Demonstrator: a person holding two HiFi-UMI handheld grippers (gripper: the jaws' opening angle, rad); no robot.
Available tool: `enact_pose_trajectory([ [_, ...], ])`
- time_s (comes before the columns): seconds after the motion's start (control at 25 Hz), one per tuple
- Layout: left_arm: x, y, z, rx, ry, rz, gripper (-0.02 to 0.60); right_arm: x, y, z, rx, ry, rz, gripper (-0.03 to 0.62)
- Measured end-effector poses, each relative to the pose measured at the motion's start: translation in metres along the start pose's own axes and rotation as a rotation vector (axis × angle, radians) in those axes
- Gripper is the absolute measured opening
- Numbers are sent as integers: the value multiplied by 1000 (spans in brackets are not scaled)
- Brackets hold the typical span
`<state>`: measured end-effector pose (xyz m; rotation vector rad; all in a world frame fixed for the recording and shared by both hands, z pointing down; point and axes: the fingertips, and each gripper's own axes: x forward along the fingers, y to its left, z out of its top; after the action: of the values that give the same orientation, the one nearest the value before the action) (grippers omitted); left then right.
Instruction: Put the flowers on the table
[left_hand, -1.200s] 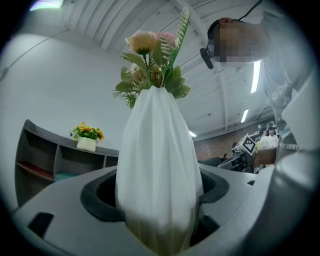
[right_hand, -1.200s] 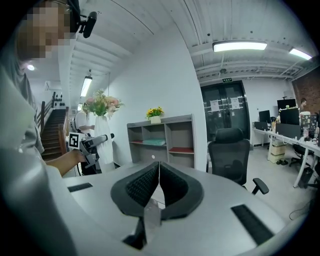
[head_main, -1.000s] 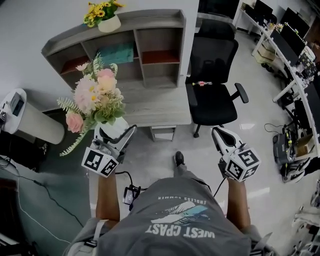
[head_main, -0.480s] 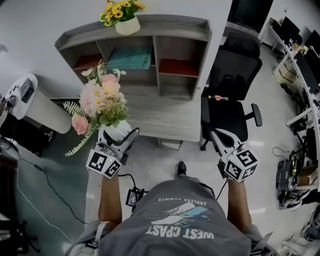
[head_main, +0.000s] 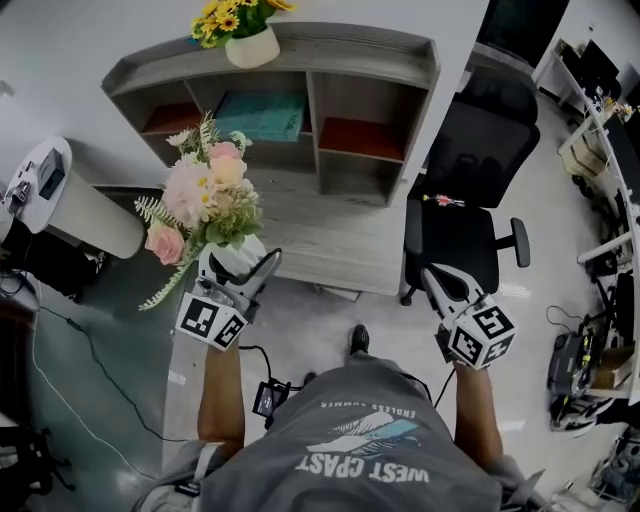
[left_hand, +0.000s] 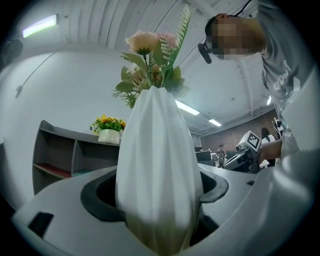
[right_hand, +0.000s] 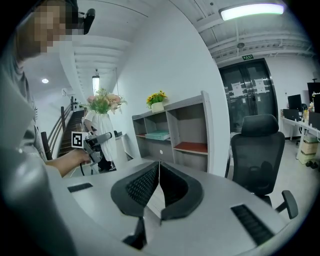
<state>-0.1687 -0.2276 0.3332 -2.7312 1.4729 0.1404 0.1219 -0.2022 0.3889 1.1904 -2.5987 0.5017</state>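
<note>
The grey wooden desk (head_main: 335, 240) now lies closer to the person than a moment ago, and the left gripper (head_main: 237, 268) has come up to its front left corner. Its jaws clamp a ribbed white ceramic vase (left_hand: 156, 165), upright, filled with pink and cream flowers (head_main: 205, 195) and green sprigs. The right gripper (right_hand: 159, 167) is empty, jaws pressed together. A small white pot of yellow flowers (head_main: 245, 38) tops the grey shelf unit (head_main: 350, 60).

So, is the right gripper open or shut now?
Shut. In the right gripper view, the jaws of the right gripper meet at their tips, with nothing held between them.
</note>
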Motion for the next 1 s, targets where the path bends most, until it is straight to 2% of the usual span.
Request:
enact_pose_trajectory([
  [0.44, 47, 10, -18, 19, 9, -28, 400, 3, -27, -22, 57, 36, -42, 29],
  [0.84, 118, 0, -41, 25, 18, -74, 400, -3, -74, -35, 115, 56, -93, 29],
  [1.0, 133, -1, -46, 31, 17, -84, 400, -6, -78, -37, 125, 65, -108, 29],
])
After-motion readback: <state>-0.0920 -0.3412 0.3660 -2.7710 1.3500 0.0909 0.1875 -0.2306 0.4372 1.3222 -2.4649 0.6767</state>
